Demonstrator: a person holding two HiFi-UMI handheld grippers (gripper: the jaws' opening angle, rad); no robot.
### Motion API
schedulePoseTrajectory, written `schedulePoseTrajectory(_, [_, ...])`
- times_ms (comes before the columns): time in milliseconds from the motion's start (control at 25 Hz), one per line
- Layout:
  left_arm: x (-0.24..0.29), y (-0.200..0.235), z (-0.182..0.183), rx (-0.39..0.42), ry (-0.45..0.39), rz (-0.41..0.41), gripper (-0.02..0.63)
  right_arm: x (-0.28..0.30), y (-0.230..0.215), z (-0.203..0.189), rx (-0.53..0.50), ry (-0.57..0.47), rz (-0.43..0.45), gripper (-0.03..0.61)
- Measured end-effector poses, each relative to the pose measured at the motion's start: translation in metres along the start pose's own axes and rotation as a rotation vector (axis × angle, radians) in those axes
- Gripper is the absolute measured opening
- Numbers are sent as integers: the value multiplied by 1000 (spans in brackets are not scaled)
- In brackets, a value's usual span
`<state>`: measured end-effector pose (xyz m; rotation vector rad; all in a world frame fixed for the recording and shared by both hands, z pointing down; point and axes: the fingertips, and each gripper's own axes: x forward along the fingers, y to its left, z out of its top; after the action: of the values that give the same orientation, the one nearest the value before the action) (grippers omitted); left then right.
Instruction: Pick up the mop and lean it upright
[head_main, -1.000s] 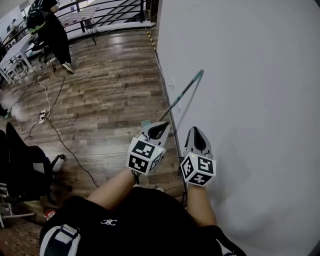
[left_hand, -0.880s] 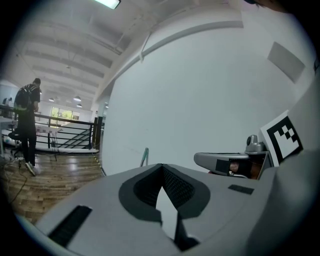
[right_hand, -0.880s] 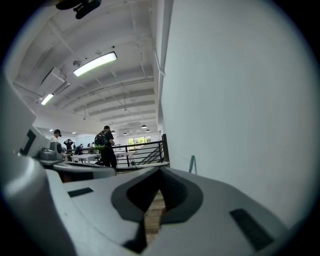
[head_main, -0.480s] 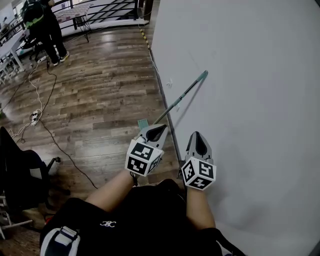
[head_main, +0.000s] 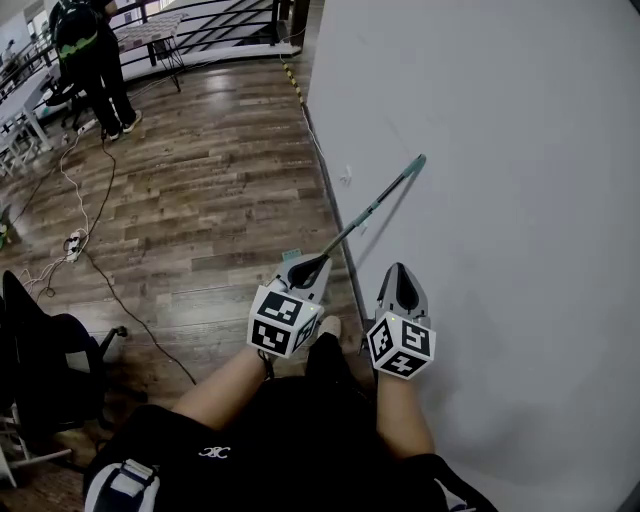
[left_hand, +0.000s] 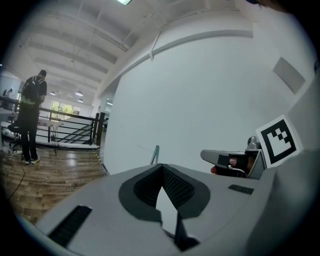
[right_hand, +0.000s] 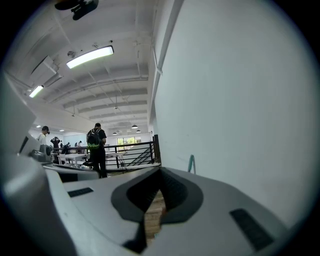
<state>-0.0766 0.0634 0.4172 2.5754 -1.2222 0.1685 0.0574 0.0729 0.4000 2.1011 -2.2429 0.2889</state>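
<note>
The mop (head_main: 375, 207) leans against the white wall (head_main: 500, 200), its thin handle rising to a teal tip at the wall. A bit of its teal head (head_main: 292, 256) shows on the wood floor beside my left gripper (head_main: 308, 262). That gripper is shut and empty, its tip just in front of the handle's lower part. In the left gripper view the mop (left_hand: 155, 154) stands beyond the closed left gripper (left_hand: 161, 166). My right gripper (head_main: 400, 268) hangs close to the wall, shut with nothing in it. The right gripper view shows the mop (right_hand: 191, 162) past the right gripper (right_hand: 160, 170).
A person in black (head_main: 90, 50) stands far off at the upper left near tables and a black railing (head_main: 200, 20). Cables and a power strip (head_main: 72, 240) lie on the wood floor. A black chair (head_main: 50, 360) stands at the left edge.
Both grippers have drawn back a little toward me, lower in the picture. More of the mop handle shows above the left gripper. The mop still leans on the wall.
</note>
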Motion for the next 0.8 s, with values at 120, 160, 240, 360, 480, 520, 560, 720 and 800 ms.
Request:
schedulePoseTrajectory(120, [18, 15, 0, 9, 14, 18, -6, 30, -7, -2, 17, -2, 1, 6])
schedulePoseTrajectory(160, [27, 20, 0, 11, 19, 22, -6, 40, -10, -1, 18, -9, -1, 6])
schedulePoseTrajectory(240, [48, 30, 5, 18, 21, 29, -6, 64, -18, 4, 18, -25, -7, 6])
schedulePoseTrajectory(360, [87, 42, 18, 34, 22, 29, -6, 104, -35, 11, 22, -33, -14, 6])
schedulePoseTrajectory(480, [129, 47, 35, 44, 26, 11, -6, 140, -54, 21, 36, -32, -16, 6])
schedulePoseTrajectory(520, [143, 49, 41, 47, 27, 7, -6, 151, -60, 23, 39, -30, -16, 6])
schedulePoseTrajectory(560, [156, 52, 46, 48, 29, 5, -6, 163, -66, 25, 42, -26, -15, 6])
schedulePoseTrajectory(720, [212, 66, 51, 49, 60, -11, -6, 205, -91, 24, 57, -1, -24, 6])
schedulePoseTrajectory(800, [239, 73, 52, 47, 80, -30, -6, 221, -103, 21, 64, 12, -32, 6])
